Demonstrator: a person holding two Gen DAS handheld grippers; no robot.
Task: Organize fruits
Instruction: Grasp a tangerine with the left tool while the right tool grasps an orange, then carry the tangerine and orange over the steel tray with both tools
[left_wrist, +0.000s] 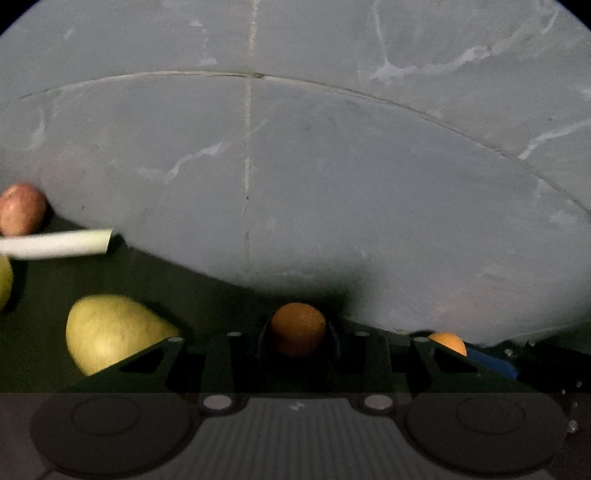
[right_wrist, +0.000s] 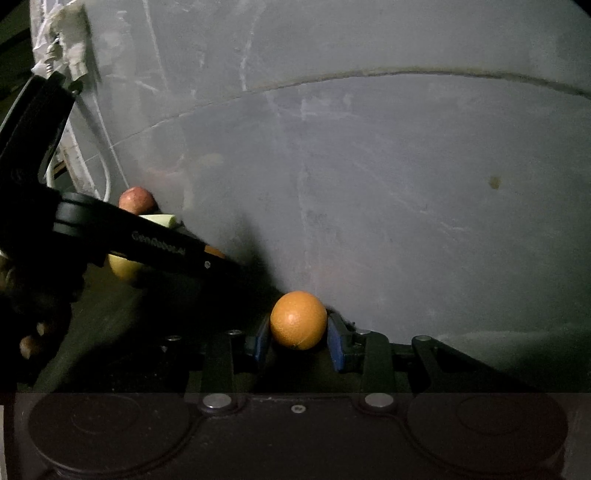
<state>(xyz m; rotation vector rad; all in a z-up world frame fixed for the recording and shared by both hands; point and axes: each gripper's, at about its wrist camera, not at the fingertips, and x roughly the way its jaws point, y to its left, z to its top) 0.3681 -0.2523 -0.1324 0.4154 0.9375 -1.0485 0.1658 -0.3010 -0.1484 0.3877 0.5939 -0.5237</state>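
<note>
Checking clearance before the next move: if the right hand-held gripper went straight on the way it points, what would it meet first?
Probably only the grey marbled floor; beyond the orange it grips, nothing else shows ahead.

Floor (left_wrist: 332, 166) you're working over looks like grey stone tile, matt, with pale veins and thin grout lines. Dark green mat (left_wrist: 155, 280) under the fruit: matt, no sheen. Orange (right_wrist: 298, 319) in your right gripper (right_wrist: 298, 332) has dimpled, slightly glossy peel; its pads (right_wrist: 338, 343) look like blue rubber or plastic. Orange (left_wrist: 297, 328) in your left gripper (left_wrist: 297, 338) is just as pitted, duller in shadow. Pear (left_wrist: 110, 332): yellow-green, finely speckled, matt skin. Apple (left_wrist: 22, 208): red, smooth. Gripper frames: black matt plastic with shiny metal screw heads (right_wrist: 218, 400).
</note>
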